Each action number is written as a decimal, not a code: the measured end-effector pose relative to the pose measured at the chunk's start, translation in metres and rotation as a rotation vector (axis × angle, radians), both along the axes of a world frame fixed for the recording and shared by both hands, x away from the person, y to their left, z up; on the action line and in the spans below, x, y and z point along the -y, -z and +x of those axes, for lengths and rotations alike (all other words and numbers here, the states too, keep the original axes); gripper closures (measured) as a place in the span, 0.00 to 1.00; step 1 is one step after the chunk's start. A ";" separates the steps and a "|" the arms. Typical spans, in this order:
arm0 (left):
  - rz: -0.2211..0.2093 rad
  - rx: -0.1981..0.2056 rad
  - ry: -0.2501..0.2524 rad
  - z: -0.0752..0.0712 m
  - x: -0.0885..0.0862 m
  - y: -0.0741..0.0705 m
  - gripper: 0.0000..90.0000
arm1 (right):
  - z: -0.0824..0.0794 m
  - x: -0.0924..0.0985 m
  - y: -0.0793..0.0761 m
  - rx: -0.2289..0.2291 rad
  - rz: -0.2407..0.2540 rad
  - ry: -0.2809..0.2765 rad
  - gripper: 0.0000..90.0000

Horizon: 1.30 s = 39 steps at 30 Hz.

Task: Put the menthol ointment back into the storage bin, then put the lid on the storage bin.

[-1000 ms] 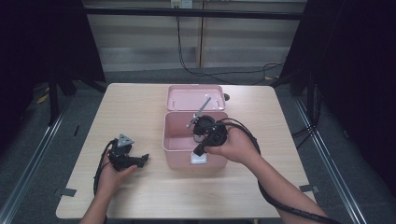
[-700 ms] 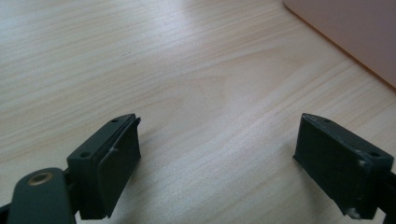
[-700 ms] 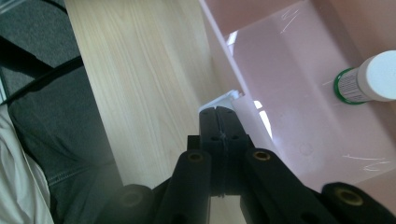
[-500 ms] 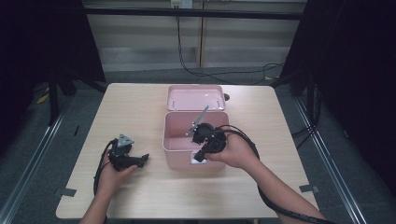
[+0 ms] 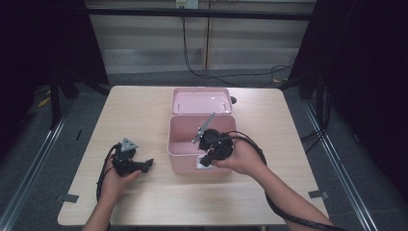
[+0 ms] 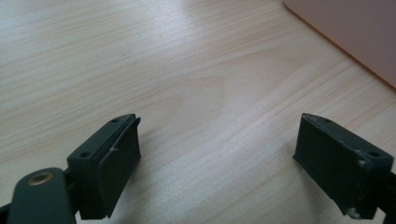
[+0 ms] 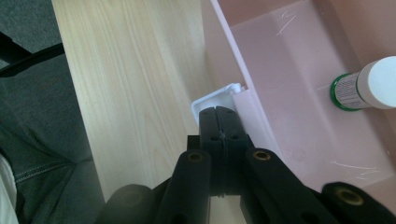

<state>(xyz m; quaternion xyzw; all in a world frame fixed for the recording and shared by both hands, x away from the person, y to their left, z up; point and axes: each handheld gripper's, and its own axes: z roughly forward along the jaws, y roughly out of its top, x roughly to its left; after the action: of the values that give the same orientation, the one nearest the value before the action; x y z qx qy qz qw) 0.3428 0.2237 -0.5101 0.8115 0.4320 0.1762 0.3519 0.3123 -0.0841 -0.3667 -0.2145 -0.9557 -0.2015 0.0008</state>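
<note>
An open pink box (image 5: 183, 162) stands mid-table with its lid (image 5: 201, 101) laid back behind it. My right gripper (image 5: 205, 161) is shut, jaws pressed flat together with nothing between them. In the right gripper view its tips (image 7: 218, 112) rest against the white latch (image 7: 210, 99) on the box's front rim. A white-capped bottle with a green band (image 7: 369, 84) lies on the box floor. My left gripper (image 5: 146, 165) lies on the table left of the box, pointing at it. Its jaws (image 6: 219, 154) stand wide open over bare wood.
The wooden table (image 5: 144, 110) has free room left, right and in front of the box. A corner of the pink box (image 6: 355, 32) lies close ahead of the left gripper. Black cables trail from both grippers. Dark curtains and floor rails flank the table.
My right gripper has come from above the box's open top towards me, down to its front wall at the latch. The left gripper has stayed put.
</note>
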 end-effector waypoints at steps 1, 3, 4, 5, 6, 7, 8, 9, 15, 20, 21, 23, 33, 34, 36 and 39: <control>0.000 0.000 0.000 0.000 0.000 0.000 0.15 | 0.000 0.000 0.000 0.000 -0.002 -0.005 1.00; 0.000 0.000 0.000 0.000 0.000 0.000 0.15 | -0.002 0.000 0.001 0.015 -0.003 -0.016 1.00; -0.001 0.000 -0.001 0.000 0.000 0.000 0.15 | -0.002 -0.001 0.003 0.022 -0.021 -0.024 1.00; -0.002 -0.001 -0.002 0.000 0.000 0.000 0.15 | -0.003 -0.001 0.005 0.031 -0.023 -0.033 1.00; -0.002 -0.001 -0.001 0.000 0.000 0.000 0.15 | -0.003 0.000 0.005 0.030 -0.023 -0.026 1.00; -0.002 -0.001 -0.001 0.000 0.000 0.000 0.15 | -0.004 0.000 0.004 0.034 -0.021 -0.027 1.00; -0.002 -0.001 -0.001 0.000 0.000 0.000 0.15 | -0.004 0.000 0.005 0.037 -0.018 -0.031 1.00; -0.002 -0.001 -0.001 0.000 0.000 0.000 0.15 | -0.004 0.001 0.005 0.041 -0.014 -0.035 1.00; 0.000 0.000 0.001 0.000 0.000 0.000 0.15 | -0.005 0.002 0.006 0.048 -0.003 -0.039 1.00; 0.000 -0.001 0.001 0.000 0.000 0.000 0.15 | -0.006 0.004 0.007 0.053 0.006 -0.043 1.00; 0.000 -0.001 0.000 0.000 0.000 0.000 0.15 | -0.006 0.004 0.007 0.051 0.008 -0.034 1.00; 0.000 -0.002 0.000 0.000 0.000 0.000 0.15 | -0.006 0.004 0.007 0.050 0.009 -0.033 1.00; 0.001 -0.087 -0.042 0.009 -0.005 -0.010 0.20 | -0.006 0.005 0.008 0.051 0.016 -0.043 1.00; -0.006 -0.104 -0.055 0.011 -0.005 -0.012 0.20 | -0.004 0.006 0.008 0.053 0.023 -0.053 1.00; -0.015 -0.134 -0.066 0.016 -0.006 -0.015 0.20 | -0.004 0.006 0.008 0.041 0.023 -0.041 1.00; -0.026 -0.184 -0.087 0.025 -0.006 -0.023 0.21 | -0.004 0.007 0.008 0.039 0.026 -0.046 1.00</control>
<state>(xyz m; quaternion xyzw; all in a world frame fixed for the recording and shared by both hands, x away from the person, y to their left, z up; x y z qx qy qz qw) 0.3676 0.2296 -0.4869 0.8000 0.4997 0.1104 0.3134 0.3083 -0.0908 -0.3745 -0.1884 -0.9575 -0.2181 -0.0102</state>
